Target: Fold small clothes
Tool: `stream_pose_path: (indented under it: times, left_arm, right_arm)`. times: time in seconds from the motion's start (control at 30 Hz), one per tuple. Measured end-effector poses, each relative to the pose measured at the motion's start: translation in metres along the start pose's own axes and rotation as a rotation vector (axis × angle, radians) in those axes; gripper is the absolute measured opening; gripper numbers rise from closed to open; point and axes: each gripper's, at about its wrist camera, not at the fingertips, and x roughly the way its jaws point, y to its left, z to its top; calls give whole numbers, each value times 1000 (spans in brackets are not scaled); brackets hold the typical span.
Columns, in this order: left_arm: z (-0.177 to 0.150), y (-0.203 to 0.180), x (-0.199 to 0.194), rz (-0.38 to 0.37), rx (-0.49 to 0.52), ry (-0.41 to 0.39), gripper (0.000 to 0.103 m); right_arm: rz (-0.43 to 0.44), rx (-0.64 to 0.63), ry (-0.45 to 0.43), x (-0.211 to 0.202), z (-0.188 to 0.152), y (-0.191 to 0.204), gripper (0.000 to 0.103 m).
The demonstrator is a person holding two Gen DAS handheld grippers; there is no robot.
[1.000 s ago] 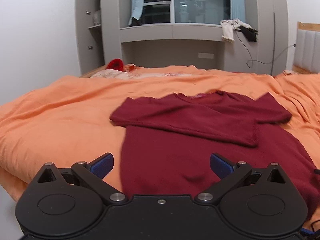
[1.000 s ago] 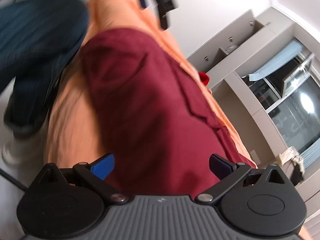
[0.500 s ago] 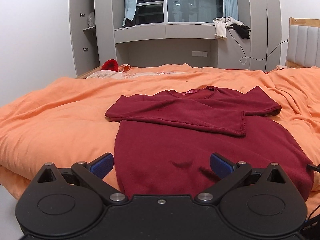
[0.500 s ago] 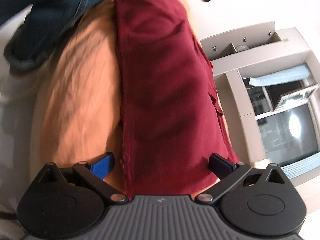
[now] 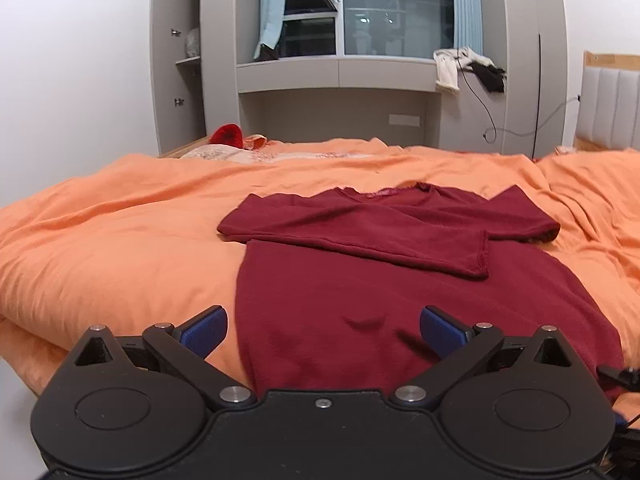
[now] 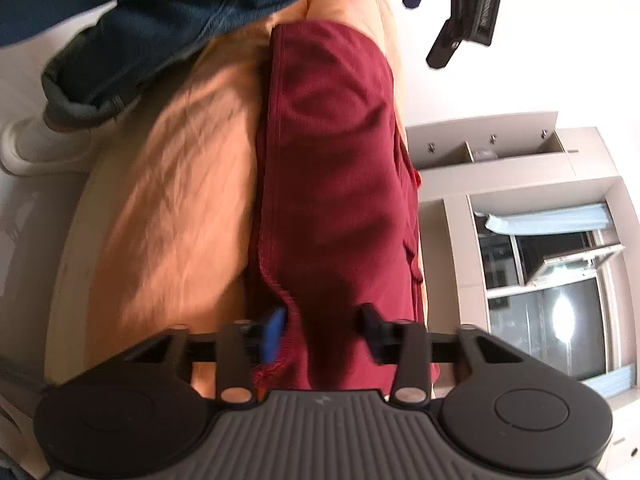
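Note:
A dark red shirt (image 5: 400, 280) lies flat on the orange duvet (image 5: 120, 240), collar at the far side, with one sleeve (image 5: 360, 236) folded across the chest. My left gripper (image 5: 323, 326) hovers open over the shirt's near hem, its blue pads straddling the left corner without touching. In the right wrist view the picture is rolled sideways. My right gripper (image 6: 320, 332) sits at the shirt's (image 6: 332, 184) hem corner, and its jaws are closing with the stitched hem between them. The pads are blurred and stand apart. The left gripper (image 6: 452, 8) shows at the top of that view.
The bed edge is near me. A person's jeans leg (image 6: 140, 12) and white shoe (image 6: 36, 148) stand beside it. A grey wall unit with a window (image 5: 340, 72) is behind, with clothes (image 5: 468, 64) on its ledge. A red item (image 5: 228, 136) lies far left and a headboard (image 5: 608, 108) right.
My right gripper has rolled and sunk to the shirt's hem corner, and its jaws have narrowed around the hem. The left view shifted slightly.

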Motion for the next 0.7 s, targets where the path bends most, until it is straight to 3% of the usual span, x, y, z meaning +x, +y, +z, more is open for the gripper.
stream_pose_path:
  times: [0.03, 0.13, 0.37, 0.47, 0.57, 0.7]
  left_arm:
    - [-2, 2, -3, 0, -4, -7, 102]
    - [-8, 5, -10, -11, 2, -27, 102]
    - [-26, 5, -22, -50, 52, -59, 102]
    - [-30, 9, -21, -47, 40, -47, 102]
    - [-31, 14, -20, -39, 23, -41, 102]
    - [-32, 16, -19, -39, 11, -35, 102]
  right_arm:
    - [8, 4, -2, -2, 2, -4, 18]
    - [63, 59, -1, -9, 4, -24, 8]
    - [198, 347, -13, -18, 9, -89, 7]
    - [264, 351, -10, -13, 11, -94, 7]
    - [306, 270, 19, -6, 15, -78, 11]
    - [353, 176, 57, -1, 10, -55, 37]
